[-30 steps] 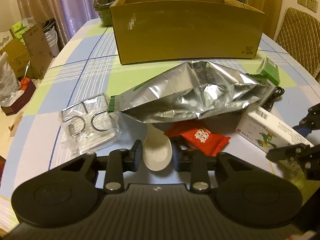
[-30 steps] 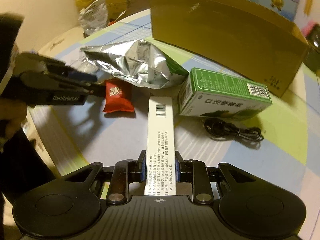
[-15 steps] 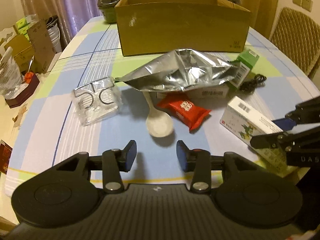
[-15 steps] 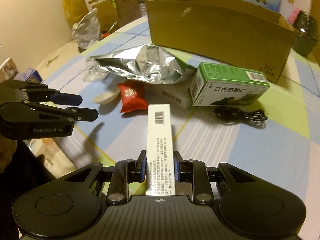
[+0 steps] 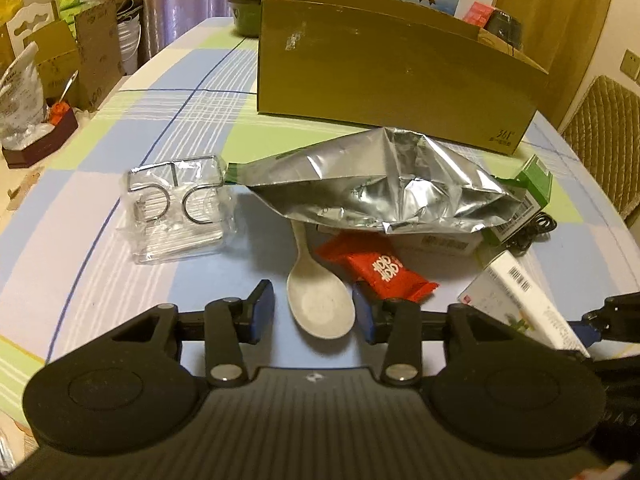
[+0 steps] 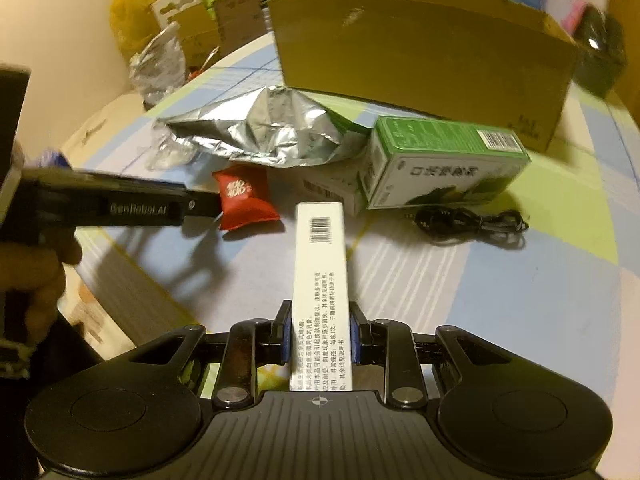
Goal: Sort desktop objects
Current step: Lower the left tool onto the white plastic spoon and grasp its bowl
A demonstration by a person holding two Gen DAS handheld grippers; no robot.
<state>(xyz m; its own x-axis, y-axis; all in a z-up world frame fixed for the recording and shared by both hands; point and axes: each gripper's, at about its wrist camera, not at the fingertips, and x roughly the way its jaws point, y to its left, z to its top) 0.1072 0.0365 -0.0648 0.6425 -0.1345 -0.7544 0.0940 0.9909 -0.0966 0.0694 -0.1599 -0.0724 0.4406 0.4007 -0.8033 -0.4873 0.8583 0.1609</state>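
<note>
1. Left wrist view: the left gripper [image 5: 313, 314] sits low over the table [image 5: 100, 280] with its jaws apart, one on either side of the bowl of the pale spoon [image 5: 320, 300]. Neither blue pad looks to be touching it.
2. The spoon lies flat, bowl nearest the camera at 6 o'clock, handle running off toward 12 o'clock until it slips under the silver foil bag [image 5: 380, 184].
3. It looks light, stiff and smooth, probably plastic or ceramic. The bowl is rounded and shallow, so a pinch across it may squirt it out; the narrow neck just past the bowl would likely give a surer hold.
4. The red snack packet [image 5: 380, 270] lies just beside the spoon at 3 o'clock, close to the gripper's right jaw, and could get caught in a closing pinch.
5. Right wrist view: the right gripper [image 6: 320, 334] is clamped on the near end of the long white box [image 6: 320, 280], which juts out toward 12 o'clock, held above the table.
6. That carton looks light and stiff but crushable; held by one end, it may droop or twist.
7. The cardboard box [image 6: 424, 52] stands open at 12 o'clock behind the clutter, likely the sorting bin; the green carton [image 6: 444, 160] and black cable [image 6: 468, 222] lie before it.
</note>
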